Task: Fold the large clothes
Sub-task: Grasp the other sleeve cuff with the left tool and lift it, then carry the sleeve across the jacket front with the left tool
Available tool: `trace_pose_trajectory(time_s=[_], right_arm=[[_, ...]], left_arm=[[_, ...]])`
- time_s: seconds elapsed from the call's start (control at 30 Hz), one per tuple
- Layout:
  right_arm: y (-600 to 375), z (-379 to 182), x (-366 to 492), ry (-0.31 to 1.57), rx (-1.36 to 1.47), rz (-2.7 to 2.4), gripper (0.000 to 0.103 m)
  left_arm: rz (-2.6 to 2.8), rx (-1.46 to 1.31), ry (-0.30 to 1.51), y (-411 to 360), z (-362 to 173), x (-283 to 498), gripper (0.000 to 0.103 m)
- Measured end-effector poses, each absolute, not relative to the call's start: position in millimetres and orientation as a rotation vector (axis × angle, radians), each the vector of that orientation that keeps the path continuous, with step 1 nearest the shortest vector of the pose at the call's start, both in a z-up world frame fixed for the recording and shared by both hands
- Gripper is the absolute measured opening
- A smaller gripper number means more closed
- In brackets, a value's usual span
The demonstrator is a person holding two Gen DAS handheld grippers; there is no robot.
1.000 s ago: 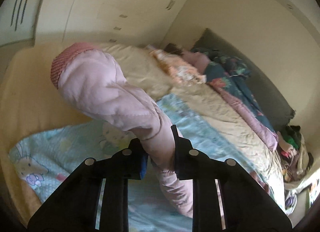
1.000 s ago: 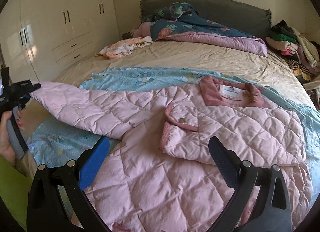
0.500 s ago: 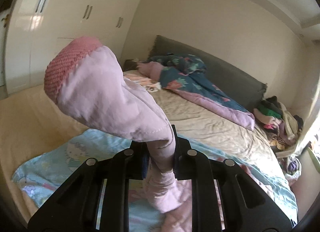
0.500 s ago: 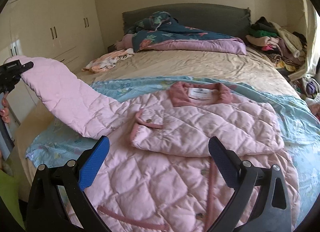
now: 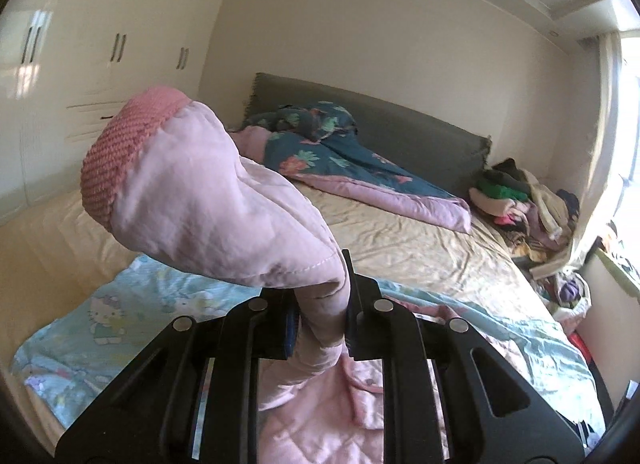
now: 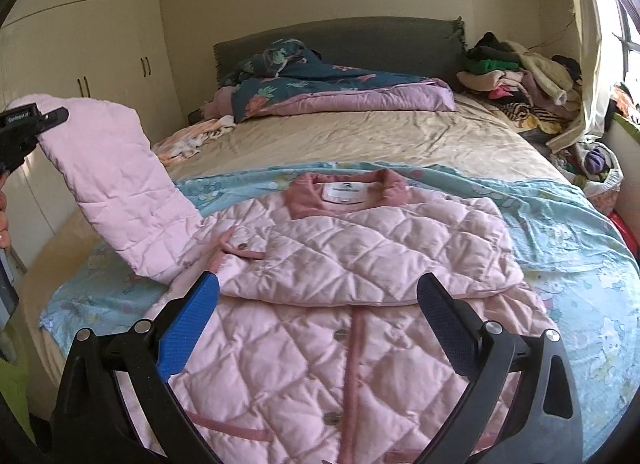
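On the bed point(image 6: 360, 144), a pink jacket point(image 6: 360, 336) lies flat on a blue sheet point(image 6: 568, 232), collar toward the headboard. My left gripper point(image 5: 320, 324) is clamped on its sleeve point(image 5: 208, 200), held up off the bed at the left (knit cuff flopping past the jaws). My right gripper point(image 6: 318, 322) hangs just above the jacket's front, jaws wide, gripping nothing.

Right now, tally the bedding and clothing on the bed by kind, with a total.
Pink quilted jacket: 1
Light blue cartoon sheet: 1
Floral teal duvet: 1
Heap of mixed clothes: 1
Small patterned garment: 1
Total: 5
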State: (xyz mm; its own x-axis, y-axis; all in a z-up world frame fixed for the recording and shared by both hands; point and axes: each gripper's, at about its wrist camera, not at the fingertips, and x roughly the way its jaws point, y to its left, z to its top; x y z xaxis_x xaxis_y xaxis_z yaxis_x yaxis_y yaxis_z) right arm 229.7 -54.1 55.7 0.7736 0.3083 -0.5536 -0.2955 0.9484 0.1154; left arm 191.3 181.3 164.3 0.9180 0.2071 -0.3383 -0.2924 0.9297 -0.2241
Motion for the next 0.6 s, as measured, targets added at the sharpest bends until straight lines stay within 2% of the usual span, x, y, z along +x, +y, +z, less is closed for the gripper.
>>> trace_pose_trajectory(time_s=[0.6], right_arm=[[-130,46,239,0.591,0.106,0.203,0.099]], left_arm=[[0.119,-0.134,0.381,73,148,234,0.010]])
